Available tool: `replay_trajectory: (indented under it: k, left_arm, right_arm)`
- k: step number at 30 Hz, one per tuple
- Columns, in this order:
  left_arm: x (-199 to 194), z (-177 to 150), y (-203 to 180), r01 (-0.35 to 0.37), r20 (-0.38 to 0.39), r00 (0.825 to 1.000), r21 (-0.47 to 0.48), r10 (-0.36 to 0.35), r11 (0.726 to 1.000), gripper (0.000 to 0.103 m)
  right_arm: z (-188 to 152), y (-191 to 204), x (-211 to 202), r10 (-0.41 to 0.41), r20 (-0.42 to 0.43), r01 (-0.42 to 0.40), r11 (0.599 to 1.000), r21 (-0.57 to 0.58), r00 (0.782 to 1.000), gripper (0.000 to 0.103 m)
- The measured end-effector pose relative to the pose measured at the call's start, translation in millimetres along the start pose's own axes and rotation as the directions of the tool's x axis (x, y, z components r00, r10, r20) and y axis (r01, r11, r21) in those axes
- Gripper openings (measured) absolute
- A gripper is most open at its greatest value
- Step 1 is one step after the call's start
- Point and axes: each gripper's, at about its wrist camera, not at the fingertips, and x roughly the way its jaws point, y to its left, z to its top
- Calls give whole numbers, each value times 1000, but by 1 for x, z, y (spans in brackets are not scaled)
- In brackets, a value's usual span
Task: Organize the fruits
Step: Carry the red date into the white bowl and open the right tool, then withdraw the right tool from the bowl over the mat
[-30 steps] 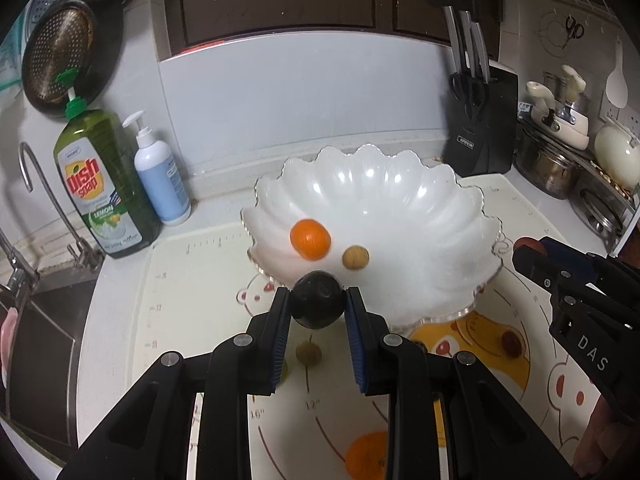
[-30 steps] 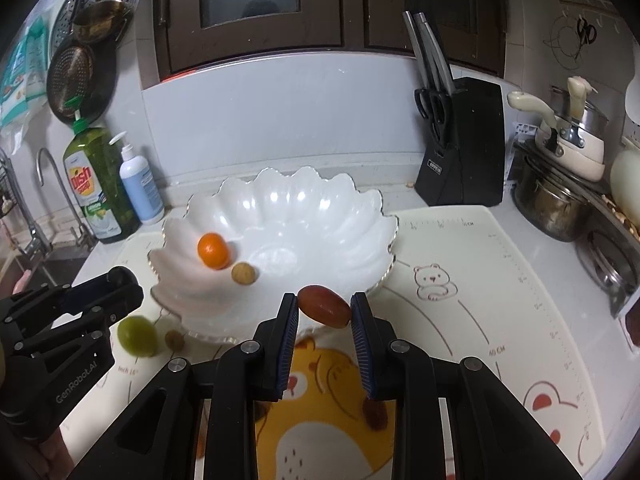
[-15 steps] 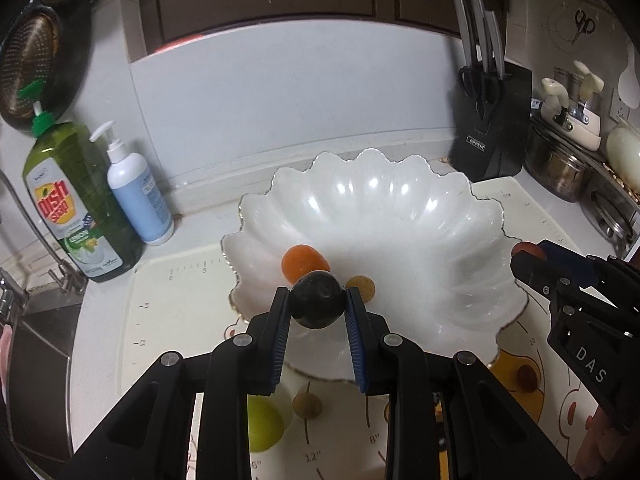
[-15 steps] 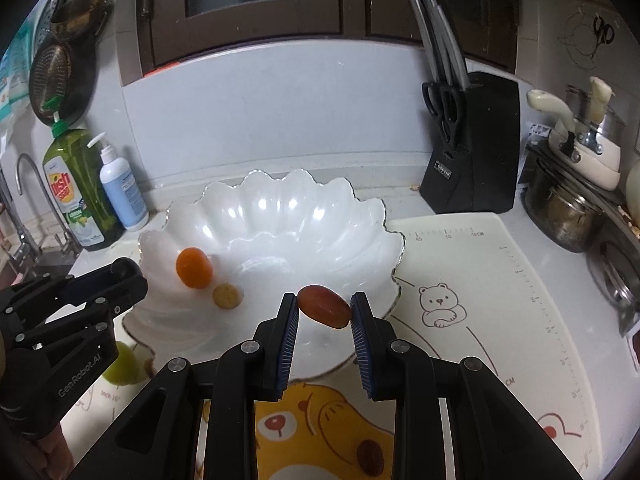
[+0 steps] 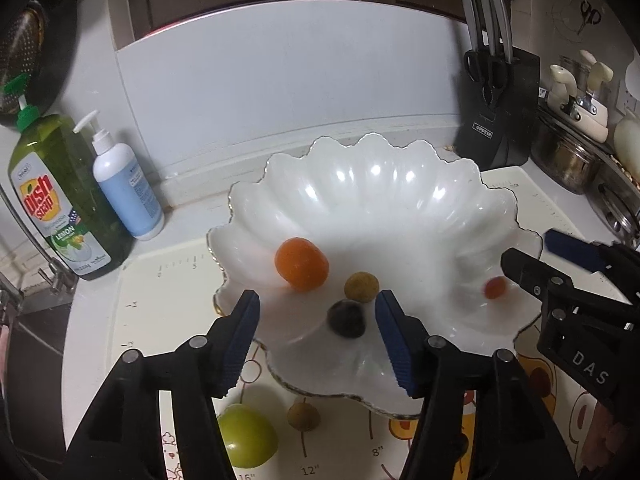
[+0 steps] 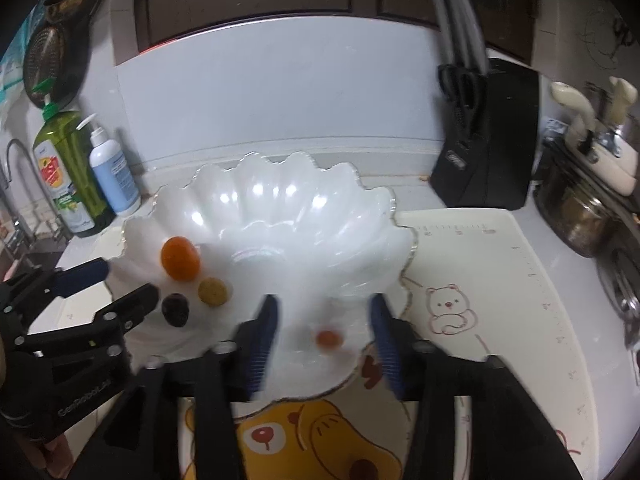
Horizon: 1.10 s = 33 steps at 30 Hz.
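both grippers, left [image 5: 316, 320] and right [image 6: 324, 328], gape empty over the bowl [image 5: 400, 184]; red fruit [image 6: 328, 338] blurred.

This is a home kitchen. A green dish soap bottle [image 5: 60, 196] and a white pump bottle [image 5: 124, 188] stand by the sink tap [image 6: 16, 156]. A black knife block [image 5: 500, 116] sits at the back of the white counter [image 5: 192, 212]. Metal pots [image 5: 568, 164] stand on the right, and a strainer [image 6: 46, 60] hangs on the wall.
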Motion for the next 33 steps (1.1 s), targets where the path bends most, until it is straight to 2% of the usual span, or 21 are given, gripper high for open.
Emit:
replay_trajectory:
  k: [2,7,11,15,23,33]
  left_arm:
    - [-4,0,2,-13,7,1000,-5,13,1000,67]
    - [-20,-3,2,-48,41,998,-5,48,999,75]
    - [-34,-7,1,-58,62,996,-16,59,998,82]
    - [-50,-12,-2,-56,78,995,-22,57,998,84]
    - [-71,-26,-12,-63,85,994,-26,65,998,95]
    - [-85,-41,-18,-70,85,994,-55,75,996,96]
  right_arm:
    - [0,-1,-5,-28,13,28,1000,0,1000,69]
    - [-1,-1,-22,-83,47,84,996,-9,995,78]
    - [-2,-5,-38,-100,71,100,995,5,992,79]
    - [-5,-11,-52,-103,80,101,995,24,991,79]
    - [-20,-18,-72,-105,91,102,994,41,990,79]
    - [-39,-20,-85,-76,99,72,997,41,992,79]
